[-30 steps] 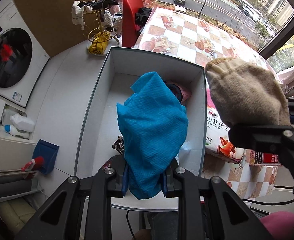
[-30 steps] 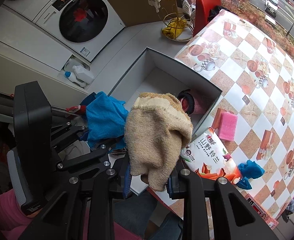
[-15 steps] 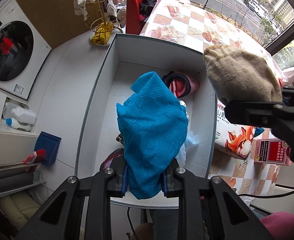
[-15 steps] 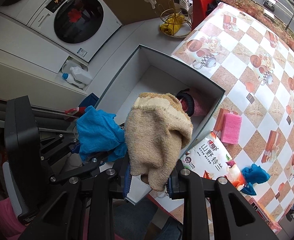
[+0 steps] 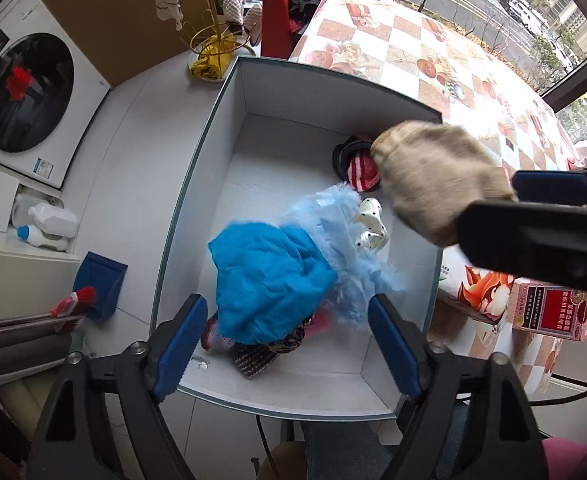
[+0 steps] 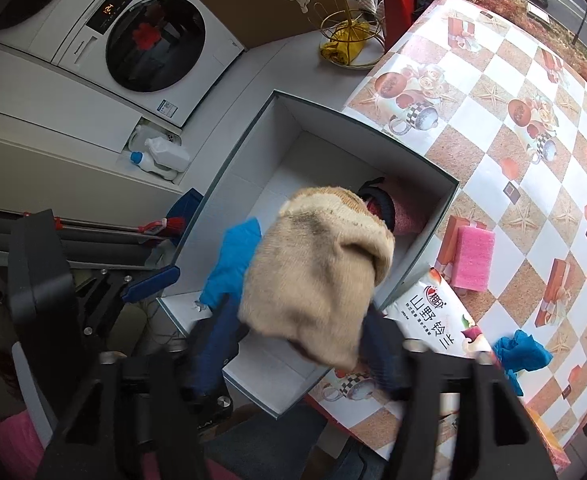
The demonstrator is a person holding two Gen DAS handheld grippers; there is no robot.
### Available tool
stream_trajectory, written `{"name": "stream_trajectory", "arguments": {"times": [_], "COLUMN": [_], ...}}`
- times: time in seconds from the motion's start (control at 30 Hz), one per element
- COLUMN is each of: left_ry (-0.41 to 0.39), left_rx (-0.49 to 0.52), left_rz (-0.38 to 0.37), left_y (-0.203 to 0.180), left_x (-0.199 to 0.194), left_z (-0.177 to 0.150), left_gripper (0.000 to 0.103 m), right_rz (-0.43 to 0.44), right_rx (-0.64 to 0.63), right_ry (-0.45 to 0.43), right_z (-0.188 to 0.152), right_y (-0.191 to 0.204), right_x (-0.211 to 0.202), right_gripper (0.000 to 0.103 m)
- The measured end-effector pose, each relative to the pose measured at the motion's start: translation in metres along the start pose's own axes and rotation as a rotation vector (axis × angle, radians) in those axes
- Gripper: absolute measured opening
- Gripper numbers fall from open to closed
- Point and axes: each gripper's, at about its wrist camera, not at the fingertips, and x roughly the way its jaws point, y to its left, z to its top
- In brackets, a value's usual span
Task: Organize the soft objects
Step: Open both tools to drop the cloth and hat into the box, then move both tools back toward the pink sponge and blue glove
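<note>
1. Standing beside the patterned counter (image 6: 505,92), the white box (image 5: 197,184) is seen to hold several soft items already.
2. The beige knit piece (image 6: 317,276) is carried over the box by the right tool (image 6: 301,340); blur hides whether its fingers are clamped or parting.
3. The blue cloth (image 5: 265,276) is seen lying loose in the box, with the left tool (image 5: 289,340) spread wide above it.
4. Both fabrics are judged light and limp; a bunched fold is best pinched.
</note>
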Motion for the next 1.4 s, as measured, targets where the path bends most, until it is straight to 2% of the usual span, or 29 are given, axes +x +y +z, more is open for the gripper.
{"name": "stream_trajectory", "arguments": {"times": [0.03,0.1,0.17,0.33,0.43,0.57,0.67,0.8,0.97,1.2,1.27,1.3,1.37,1.4], "left_ry": [0.013,0.032,0.055,0.080,0.079,0.078,0.085,0.098,0.122,0.167,0.169,0.166,0.163,0.162], "left_rx": [-0.003,-0.011,-0.024,-0.043,-0.018,0.031,0.038,0.041,0.045,0.019,0.023,0.027,0.045,0.054], "left_rz": [0.008,0.002,-0.039,-0.140,-0.165,-0.151,-0.146,-0.132,-0.091,-0.067,-0.068,-0.068,-0.067,-0.068], "left_y": [0.000,0.000,-0.001,-0.014,-0.030,-0.056,-0.068,-0.076,-0.080,-0.082,-0.086,-0.088,-0.092,-0.095], "left_x": [0.003,0.009,0.011,0.003,-0.004,-0.012,-0.016,-0.020,-0.019,-0.011,-0.010,-0.010,-0.008,-0.008], "left_z": [0.001,0.003,0.007,0.020,0.027,0.035,0.039,0.039,0.032,0.025,0.025,0.025,0.026,0.027], "left_gripper": [0.092,0.095,0.095,0.095,0.095,0.095,0.095,0.095,0.095,0.095,0.095,0.095,0.095,0.095], "right_rz": [0.003,0.017,0.016,-0.027,-0.069,-0.110,-0.133,-0.119,-0.108,-0.130,-0.191,-0.244,-0.380,-0.406], "right_rx": [0.017,0.063,0.112,0.309,0.440,0.559,0.547,0.487,0.410,0.345,0.353,0.367,0.468,0.551], "right_ry": [-0.005,-0.019,-0.034,-0.052,-0.028,0.041,0.079,0.091,0.147,0.247,0.243,0.210,0.118,0.071], "right_z": [-0.001,-0.003,-0.006,-0.022,-0.036,-0.050,-0.047,-0.025,0.002,0.015,0.011,0.009,0.004,-0.002], "right_y": [-0.005,-0.019,-0.038,-0.115,-0.163,-0.208,-0.221,-0.214,-0.202,-0.204,-0.218,-0.229,-0.263,-0.283], "right_x": [-0.003,-0.011,-0.021,-0.043,-0.043,-0.024,-0.003,0.030,0.079,0.126,0.123,0.114,0.083,0.064], "right_gripper": [0.102,0.102,0.102,0.102,0.102,0.102,0.102,0.102,0.102,0.102,0.102,0.102,0.102,0.102]}}
